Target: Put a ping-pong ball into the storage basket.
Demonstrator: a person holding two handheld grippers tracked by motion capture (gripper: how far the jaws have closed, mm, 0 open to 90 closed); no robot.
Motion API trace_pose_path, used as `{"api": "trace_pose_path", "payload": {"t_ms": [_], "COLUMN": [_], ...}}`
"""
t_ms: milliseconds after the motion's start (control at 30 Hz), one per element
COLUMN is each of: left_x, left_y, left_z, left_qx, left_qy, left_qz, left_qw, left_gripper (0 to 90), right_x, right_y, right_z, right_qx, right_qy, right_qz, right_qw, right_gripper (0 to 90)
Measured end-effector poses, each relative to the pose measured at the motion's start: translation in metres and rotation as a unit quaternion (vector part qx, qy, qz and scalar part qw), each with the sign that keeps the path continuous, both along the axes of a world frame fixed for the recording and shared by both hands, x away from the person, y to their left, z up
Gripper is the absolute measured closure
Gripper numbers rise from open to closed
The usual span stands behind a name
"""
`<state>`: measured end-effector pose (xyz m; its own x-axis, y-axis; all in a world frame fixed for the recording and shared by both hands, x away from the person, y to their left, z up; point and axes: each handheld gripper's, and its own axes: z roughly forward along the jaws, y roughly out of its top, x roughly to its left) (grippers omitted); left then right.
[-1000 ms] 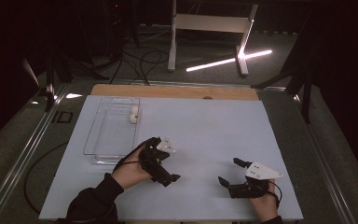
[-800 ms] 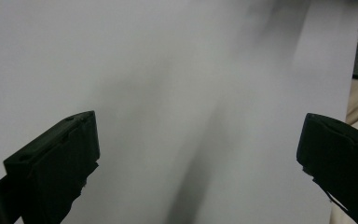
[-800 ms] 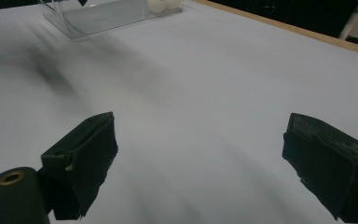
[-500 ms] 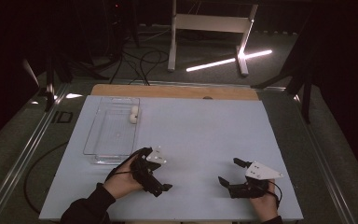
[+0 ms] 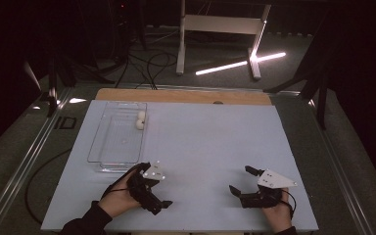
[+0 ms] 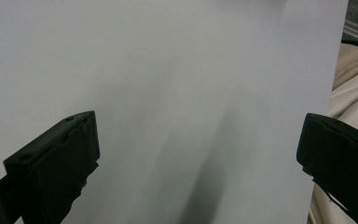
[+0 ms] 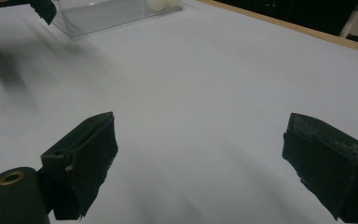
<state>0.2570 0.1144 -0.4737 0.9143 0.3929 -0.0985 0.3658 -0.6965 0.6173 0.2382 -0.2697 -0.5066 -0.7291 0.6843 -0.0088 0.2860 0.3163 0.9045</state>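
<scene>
My left gripper (image 5: 155, 196) is held low over the pale blue mat (image 5: 210, 147), just past the near corner of a clear plastic tray (image 5: 108, 147). Its jaws stand wide apart with nothing between them, as the left gripper view (image 6: 200, 154) confirms over bare mat. My right gripper (image 5: 243, 180) rests near the front right of the mat, open and holding nothing (image 7: 200, 158). Two small white balls (image 5: 140, 120) lie in the tray's far right corner; the right gripper view has them (image 7: 161, 3) at its top edge.
A wooden strip (image 5: 181, 95) borders the mat's far side. Metal rails run along both table sides. A white stand (image 5: 220, 29) and cables sit on the dark floor beyond. Cream cloth (image 6: 354, 93) shows past the mat's edge in the left gripper view.
My left gripper has pulled back from beside the tray toward the near edge and slightly left, turning as it went. The right gripper has stayed still.
</scene>
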Motion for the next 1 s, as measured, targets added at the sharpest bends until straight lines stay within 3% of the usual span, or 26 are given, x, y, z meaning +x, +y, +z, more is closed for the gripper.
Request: {"api": "trace_pose_path", "payload": {"t_ms": [300, 600, 733, 833, 1000], "left_x": [-0.008, -0.014, -0.016, -0.016, -0.015], "left_y": [0.018, 0.040, 0.049, 0.052, 0.064], "left_z": [-0.005, -0.013, -0.016, -0.017, -0.020], "left_qx": [-0.009, -0.029, -0.048, -0.047, -0.079], "left_qy": [0.001, 0.001, -0.001, -0.003, -0.006], "left_qz": [0.003, 0.027, 0.043, 0.048, 0.078], "left_qw": [1.0000, 0.9992, 0.9980, 0.9977, 0.9938], "left_gripper": [0.6, 0.6, 0.6, 0.6, 0.7], "right_x": [0.000, 0.000, 0.000, 0.000, 0.000], "right_y": [0.000, 0.001, 0.001, 0.001, 0.001], "right_z": [0.000, 0.000, 0.000, 0.000, 0.000], "right_qx": [-0.002, -0.002, -0.003, -0.003, -0.004], "right_qy": [0.000, 0.001, 0.001, 0.001, -0.001], "right_qz": [0.001, 0.000, 0.001, 0.001, 0.001], "right_qw": [1.0000, 1.0000, 1.0000, 1.0000, 1.0000], "right_gripper": [9.7, 9.8, 9.7, 9.7, 9.7]}}
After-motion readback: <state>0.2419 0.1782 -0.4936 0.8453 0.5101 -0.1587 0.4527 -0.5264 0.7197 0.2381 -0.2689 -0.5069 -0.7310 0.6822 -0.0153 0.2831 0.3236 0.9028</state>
